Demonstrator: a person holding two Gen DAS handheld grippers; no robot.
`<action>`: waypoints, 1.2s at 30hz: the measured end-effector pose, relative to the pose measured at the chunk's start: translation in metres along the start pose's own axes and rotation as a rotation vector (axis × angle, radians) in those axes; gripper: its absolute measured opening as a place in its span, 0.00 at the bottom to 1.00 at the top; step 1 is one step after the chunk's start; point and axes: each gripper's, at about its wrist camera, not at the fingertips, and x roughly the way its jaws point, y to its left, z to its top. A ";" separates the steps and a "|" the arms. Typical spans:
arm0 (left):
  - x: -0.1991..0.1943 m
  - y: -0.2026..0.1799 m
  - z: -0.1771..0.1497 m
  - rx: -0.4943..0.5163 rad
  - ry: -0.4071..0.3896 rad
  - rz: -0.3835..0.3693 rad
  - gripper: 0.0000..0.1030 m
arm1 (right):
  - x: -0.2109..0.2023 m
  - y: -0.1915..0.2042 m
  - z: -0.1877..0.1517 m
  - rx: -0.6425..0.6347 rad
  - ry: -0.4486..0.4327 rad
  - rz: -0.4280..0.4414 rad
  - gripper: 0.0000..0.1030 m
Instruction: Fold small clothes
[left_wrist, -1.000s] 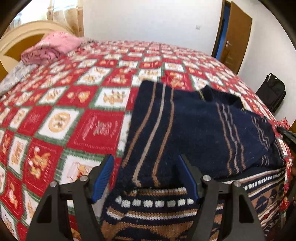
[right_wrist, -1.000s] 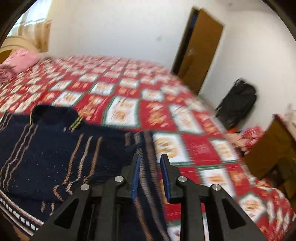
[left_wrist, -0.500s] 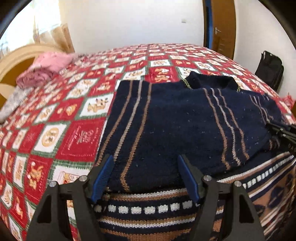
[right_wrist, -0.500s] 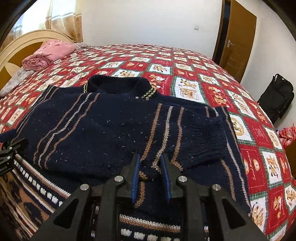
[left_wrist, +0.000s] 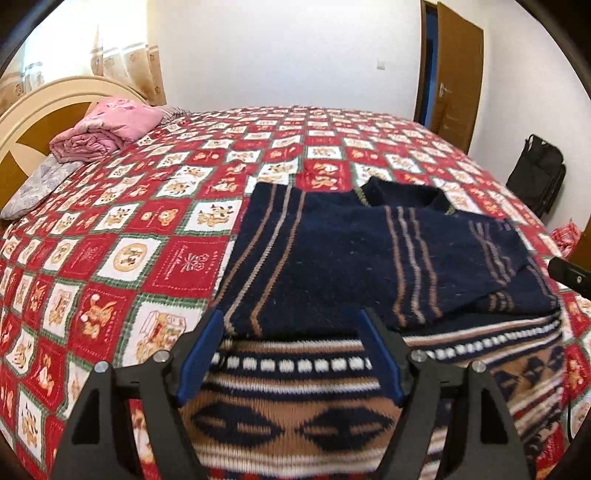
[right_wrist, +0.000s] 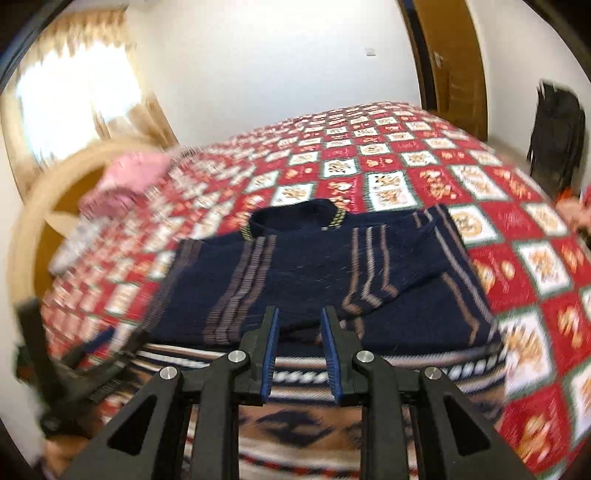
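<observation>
blurred: pink blanket (right_wrist: 125, 181) and headboard (right_wrist: 48, 206) in the right view | cut off: sweater (left_wrist: 332, 406) bottom at the left view's lower edge | hidden: bedspread (left_wrist: 147, 229) under sweater

One navy sweater (left_wrist: 332, 254) lies on one bed (left_wrist: 147, 229), ahead of the left gripper (left_wrist: 291, 354), with two sleeves folded across its front. Beyond it to the left sits one pink bundle (left_wrist: 107, 129); far right of the gripper stand one black bag (left_wrist: 535, 177) and one brown door (left_wrist: 458, 74). Two grippers are counted, the right gripper (right_wrist: 301, 350) included.
</observation>
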 end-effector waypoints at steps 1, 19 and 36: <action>-0.006 0.000 -0.001 0.002 -0.007 -0.004 0.76 | -0.008 0.002 -0.003 0.014 -0.010 0.010 0.25; -0.092 -0.007 -0.012 0.031 -0.111 -0.101 0.92 | -0.183 -0.002 -0.040 0.073 -0.180 0.136 0.55; -0.143 -0.048 -0.031 0.157 -0.181 -0.156 1.00 | -0.218 -0.014 -0.070 0.215 -0.312 0.265 0.55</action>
